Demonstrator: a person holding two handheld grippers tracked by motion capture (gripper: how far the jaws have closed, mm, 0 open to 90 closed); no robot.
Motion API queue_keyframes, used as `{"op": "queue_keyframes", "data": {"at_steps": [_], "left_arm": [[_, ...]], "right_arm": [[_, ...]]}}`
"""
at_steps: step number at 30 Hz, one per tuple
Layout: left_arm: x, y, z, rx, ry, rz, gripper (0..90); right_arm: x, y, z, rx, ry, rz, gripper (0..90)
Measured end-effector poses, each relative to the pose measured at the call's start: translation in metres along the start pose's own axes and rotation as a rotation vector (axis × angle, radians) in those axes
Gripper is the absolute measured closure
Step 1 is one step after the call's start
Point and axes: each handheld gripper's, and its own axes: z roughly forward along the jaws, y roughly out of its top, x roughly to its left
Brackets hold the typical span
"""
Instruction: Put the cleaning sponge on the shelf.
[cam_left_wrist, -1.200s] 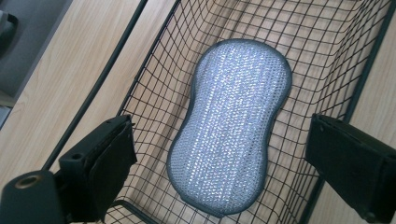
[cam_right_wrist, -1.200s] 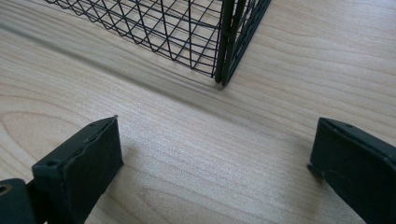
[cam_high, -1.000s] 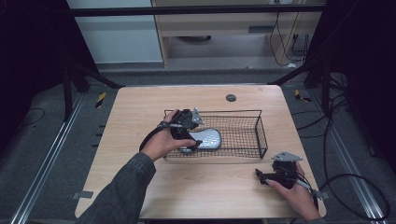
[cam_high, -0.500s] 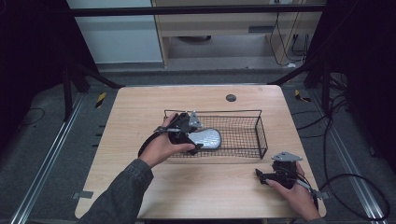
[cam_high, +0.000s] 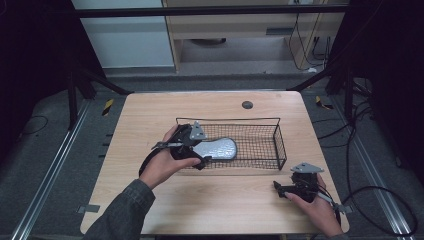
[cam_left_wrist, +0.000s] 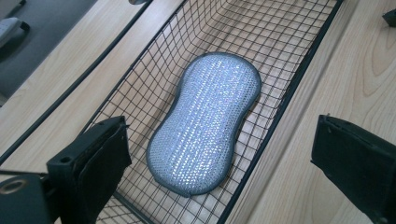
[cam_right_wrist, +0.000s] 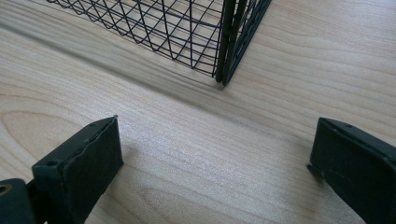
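Hovering over the wire basket (cam_high: 276, 141) mid-worktop, our left gripper (cam_high: 192, 148) spreads released jaws above the silver scrubbing pad (cam_left_wrist: 205, 121) inside; our right gripper (cam_high: 287, 189), released, rests near the worktop's front right corner.

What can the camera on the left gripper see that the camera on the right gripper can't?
The left gripper view alone looks down on the silvery sponge lying flat on the basket's floor. The right gripper view alone looks at one outside corner of the basket standing on bare table. Both share the black wire basket, the wooden table, and open jaws holding nothing.
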Motion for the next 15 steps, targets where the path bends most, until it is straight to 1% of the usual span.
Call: {"op": "queue_keyframes", "data": {"at_steps": [5,10,12,15], "left_arm": [[0.002,-0.01,-0.012,-0.021,0.021,-0.01,3.6],[0.007,-0.023,-0.024,-0.026,0.05,-0.029,3.8],[0.009,-0.029,-0.029,-0.038,0.064,-0.046,3.9],[0.013,-0.04,-0.035,-0.039,0.09,-0.064,4.0]], "right_arm": [[0.0,0.0,0.0,0.0,0.0,-0.001,2.4],[0.0,0.0,0.0,0.0,0.0,0.0,2.4],[0.0,0.0,0.0,0.0,0.0,0.0,2.4],[0.0,0.0,0.0,0.0,0.0,0.0,2.4]]}}
